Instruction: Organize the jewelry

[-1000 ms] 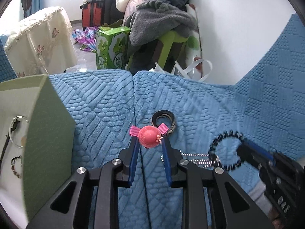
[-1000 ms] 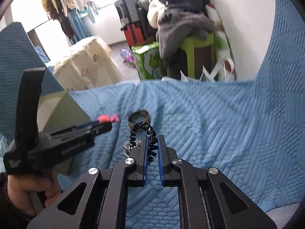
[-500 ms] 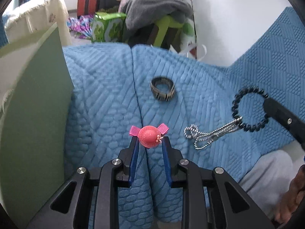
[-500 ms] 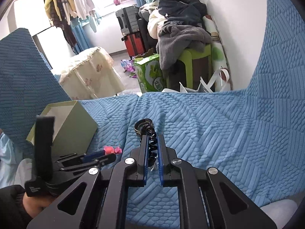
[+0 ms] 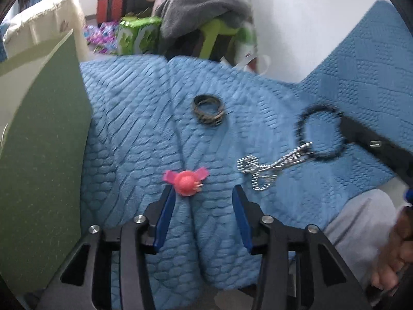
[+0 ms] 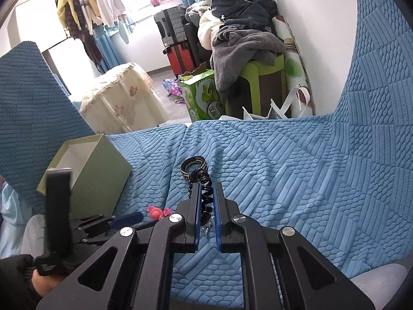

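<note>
My left gripper (image 5: 202, 193) is open. A pink ball hair clip (image 5: 187, 180) rests against its left fingertip, just above the blue sofa cover (image 5: 134, 118). My right gripper (image 6: 206, 193) is shut on a black coiled hair tie (image 6: 204, 188), which also shows in the left wrist view (image 5: 320, 134) with a silver striped bow (image 5: 260, 173) hanging from it. A dark patterned bangle (image 5: 207, 109) lies on the cover further ahead. The open green box (image 6: 85, 173) stands at the left; it also shows in the left wrist view (image 5: 41, 155).
The sofa's blue backrest (image 6: 374, 103) rises at the right. Beyond the seat edge are a green carton (image 6: 204, 98), a green stool with piled clothes (image 6: 247, 51), suitcases and a cloth-covered table (image 6: 124, 95).
My left gripper has opened and the pink clip is no longer clamped. The right gripper has lifted the black tie with the silver bow.
</note>
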The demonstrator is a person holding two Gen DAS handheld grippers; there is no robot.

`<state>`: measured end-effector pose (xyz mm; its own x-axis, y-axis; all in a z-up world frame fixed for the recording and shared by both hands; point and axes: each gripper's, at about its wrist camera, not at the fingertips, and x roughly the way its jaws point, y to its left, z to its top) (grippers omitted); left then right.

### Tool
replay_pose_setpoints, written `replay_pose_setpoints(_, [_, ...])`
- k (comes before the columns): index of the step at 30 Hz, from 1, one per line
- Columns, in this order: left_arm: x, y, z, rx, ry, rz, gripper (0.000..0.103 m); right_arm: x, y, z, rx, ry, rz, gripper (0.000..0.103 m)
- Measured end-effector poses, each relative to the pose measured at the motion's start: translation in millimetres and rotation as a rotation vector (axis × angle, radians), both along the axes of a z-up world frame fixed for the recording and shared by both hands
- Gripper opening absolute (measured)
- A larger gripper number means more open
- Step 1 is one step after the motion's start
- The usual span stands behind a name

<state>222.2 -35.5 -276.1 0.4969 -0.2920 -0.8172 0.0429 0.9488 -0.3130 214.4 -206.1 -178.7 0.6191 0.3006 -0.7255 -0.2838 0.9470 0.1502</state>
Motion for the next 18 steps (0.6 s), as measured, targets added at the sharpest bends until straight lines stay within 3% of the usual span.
replay_pose_setpoints(4, [0.2,-17.4,16.7,-0.028,-0.080,-0.081,0.045,2.7,-5.3,-1.0,0.035,0.019,-0.008,0.006])
replay_pose_setpoints(9, [10.6,-44.3,13.3,-0.053,-0.091,-0.191,0.043,2.4,-6.1,0.3,0.055,0.024,-0.007,0.006])
replay_pose_setpoints(17, [27.3,-69.3,4.0,-0.024,-0.092,-0.254,0.027,0.7,-6.8,1.3,0.078,0.034,-0.003,0.006])
replay_pose_setpoints(18, [29.4,-70.6,1.6,-0.022,-0.087,-0.256,0.018,0.2,-6.6,1.4,0.078,0.034,-0.003,0.006])
